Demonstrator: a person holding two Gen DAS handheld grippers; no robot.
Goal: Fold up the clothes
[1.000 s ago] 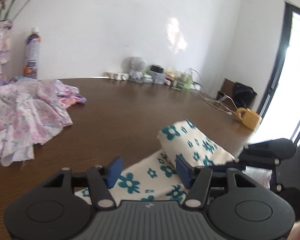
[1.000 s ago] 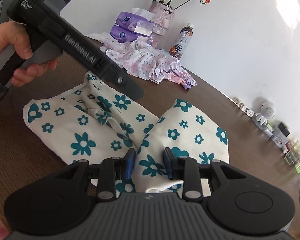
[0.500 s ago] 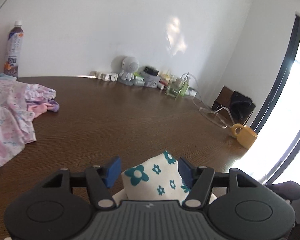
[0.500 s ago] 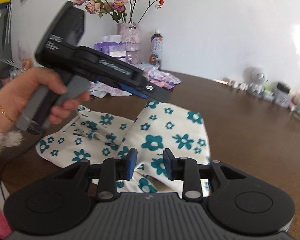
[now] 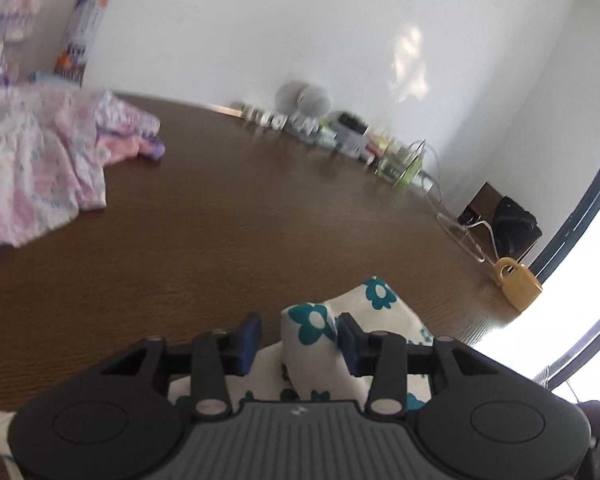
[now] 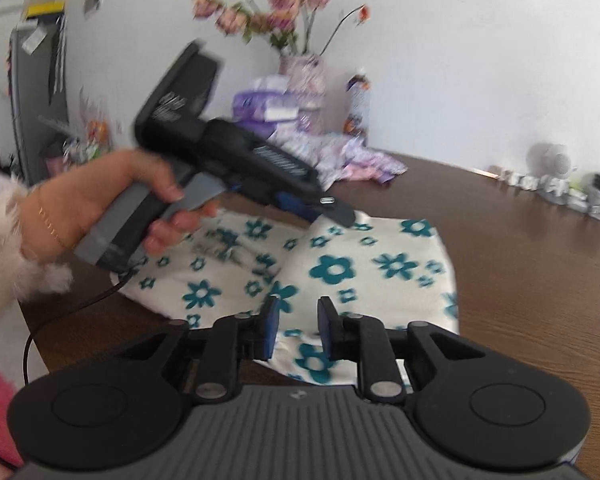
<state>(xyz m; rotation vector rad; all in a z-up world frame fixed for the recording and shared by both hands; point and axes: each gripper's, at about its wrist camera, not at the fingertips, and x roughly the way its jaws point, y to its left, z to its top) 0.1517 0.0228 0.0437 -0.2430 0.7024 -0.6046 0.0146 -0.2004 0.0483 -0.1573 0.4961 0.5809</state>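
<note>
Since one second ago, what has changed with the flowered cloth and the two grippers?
The left gripper rose above the flowered cloth and narrowed around a raised fold. The right gripper stayed half open, its view now flatter. The pink clothes stayed put.

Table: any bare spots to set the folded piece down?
Bare wood on the table between the pink clothes at left, the clutter along the wall and the teal-flower cloth in front. More bare wood right of that cloth toward the mug. Crowded: the vase corner and the wall edge.
</note>
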